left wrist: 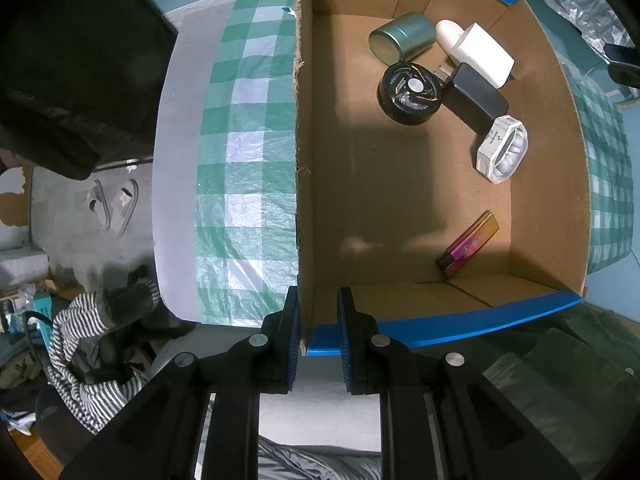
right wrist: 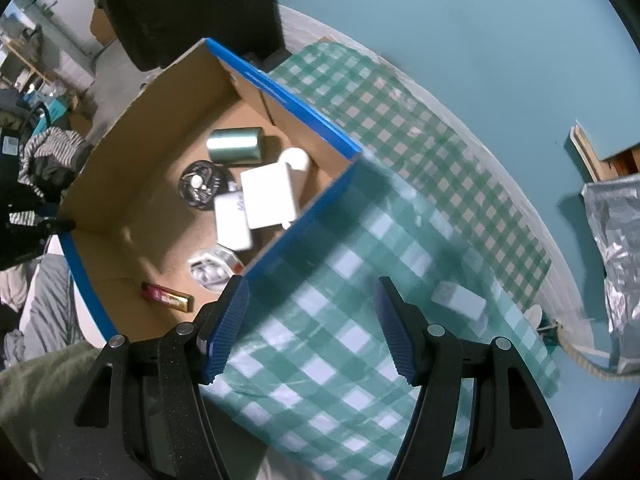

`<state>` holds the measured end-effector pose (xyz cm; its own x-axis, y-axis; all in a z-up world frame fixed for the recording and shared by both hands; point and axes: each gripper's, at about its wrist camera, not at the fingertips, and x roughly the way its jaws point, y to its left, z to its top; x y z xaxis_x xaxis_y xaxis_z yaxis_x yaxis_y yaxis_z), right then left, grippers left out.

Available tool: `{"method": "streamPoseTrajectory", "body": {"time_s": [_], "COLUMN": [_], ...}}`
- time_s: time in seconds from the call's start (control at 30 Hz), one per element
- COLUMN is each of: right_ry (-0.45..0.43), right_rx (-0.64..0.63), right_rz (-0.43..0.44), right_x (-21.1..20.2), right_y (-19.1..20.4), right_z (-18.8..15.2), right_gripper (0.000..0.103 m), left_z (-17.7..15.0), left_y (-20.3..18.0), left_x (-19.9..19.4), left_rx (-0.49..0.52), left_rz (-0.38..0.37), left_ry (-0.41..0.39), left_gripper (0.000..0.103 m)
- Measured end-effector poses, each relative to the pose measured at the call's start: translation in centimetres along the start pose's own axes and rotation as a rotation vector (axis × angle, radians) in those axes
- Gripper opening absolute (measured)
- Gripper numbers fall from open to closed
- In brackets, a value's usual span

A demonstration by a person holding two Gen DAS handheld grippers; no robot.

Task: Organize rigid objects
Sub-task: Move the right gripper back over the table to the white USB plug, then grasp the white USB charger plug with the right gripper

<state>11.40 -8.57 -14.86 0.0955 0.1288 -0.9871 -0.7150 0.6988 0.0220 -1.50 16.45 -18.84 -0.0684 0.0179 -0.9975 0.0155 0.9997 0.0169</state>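
An open cardboard box (left wrist: 400, 200) with a blue rim stands on the green checked cloth (left wrist: 244, 140). My left gripper (left wrist: 319, 296) points down and is shut on the box's near corner wall. Inside the box lie a green tin (left wrist: 402, 36), a white charger block (left wrist: 482, 54), a black round gadget (left wrist: 410, 92), a black power bank (left wrist: 476, 98), a white octagonal earbud case (left wrist: 502, 148) and a pink-orange lighter (left wrist: 470, 246). My right gripper (right wrist: 312, 284) hangs open over the cloth beside the box (right wrist: 280, 92), with nothing between its fingers. A small white object (right wrist: 458, 300) lies on the cloth to its right.
A crinkled foil bag (right wrist: 616, 240) and a rope (right wrist: 584, 356) lie at the table's right edge. A dark block (left wrist: 72, 60) stands left of the table. On the floor below the table edge are slippers (left wrist: 114, 206) and a striped garment (left wrist: 80, 340).
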Motion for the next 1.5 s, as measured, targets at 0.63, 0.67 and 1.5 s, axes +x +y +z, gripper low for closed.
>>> {"method": "streamPoseTrajectory", "body": {"time_s": [0.63, 0.67, 1.5], "right_ry": [0.134, 0.146, 0.276], "right_rx": [-0.024, -0.044, -0.318], "right_rz": [-0.127, -0.145, -0.148], "right_x": [5.6, 6.1, 14.1], "right_y": [-10.5, -11.0, -13.2], "right_z": [-3.4, -3.6, -3.6], "right_gripper": [0.066, 0.066, 0.026], "left_z": [0.1, 0.1, 0.5], "left_y": [0.4, 0.4, 0.2], "left_x": [-0.1, -0.1, -0.2], "left_rx": [-0.073, -0.078, -0.136], "left_rz": [0.0, 0.0, 0.025], "left_ry": [-0.003, -0.004, 0.013], "left_gripper": [0.016, 0.016, 0.021]}}
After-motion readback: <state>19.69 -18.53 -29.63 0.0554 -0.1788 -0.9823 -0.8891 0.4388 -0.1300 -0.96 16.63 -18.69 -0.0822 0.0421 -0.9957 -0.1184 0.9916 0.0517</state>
